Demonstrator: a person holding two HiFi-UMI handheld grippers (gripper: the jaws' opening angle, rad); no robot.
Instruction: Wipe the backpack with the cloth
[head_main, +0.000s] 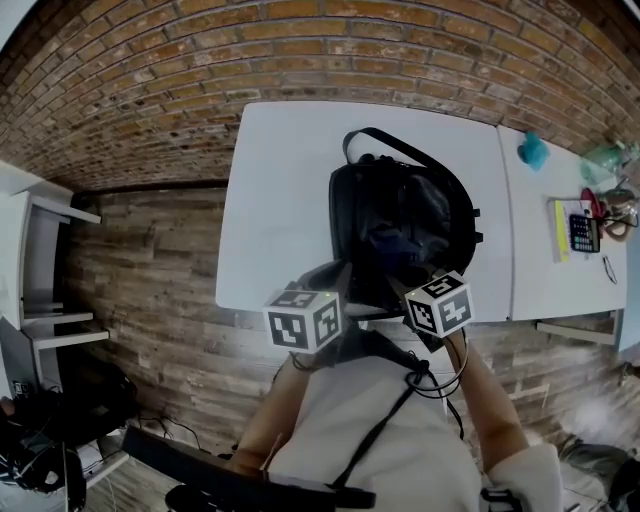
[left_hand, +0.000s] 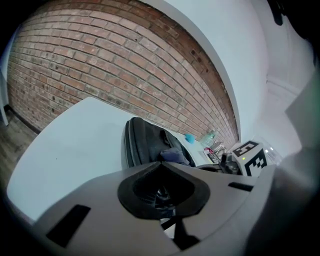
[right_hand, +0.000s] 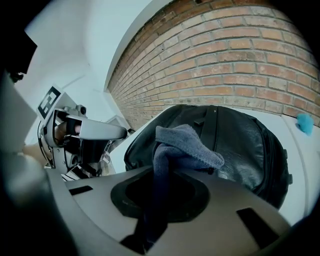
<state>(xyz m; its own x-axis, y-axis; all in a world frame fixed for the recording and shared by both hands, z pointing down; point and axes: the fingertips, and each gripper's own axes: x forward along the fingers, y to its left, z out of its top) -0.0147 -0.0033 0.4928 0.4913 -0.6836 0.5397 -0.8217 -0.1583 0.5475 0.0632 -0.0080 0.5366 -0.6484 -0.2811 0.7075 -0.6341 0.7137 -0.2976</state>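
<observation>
A black backpack (head_main: 400, 210) lies flat in the middle of a white table (head_main: 280, 200). It also fills the far part of the left gripper view (left_hand: 145, 145) and the right gripper view (right_hand: 245, 140). My right gripper (head_main: 415, 278) (right_hand: 165, 172) is shut on a dark blue cloth (right_hand: 185, 142), which bunches over the jaws and rests at the backpack's near end (head_main: 392, 243). My left gripper (head_main: 332, 285) (left_hand: 160, 175) hovers at the backpack's near left corner, jaws together with nothing between them. The cloth (left_hand: 175, 155) shows just past it.
A second white table (head_main: 540, 260) adjoins on the right, carrying a teal object (head_main: 533, 150), a calculator (head_main: 584, 232) and small clutter. A brick wall (head_main: 300, 50) runs behind. A white shelf unit (head_main: 40, 260) stands at the left on the wood floor.
</observation>
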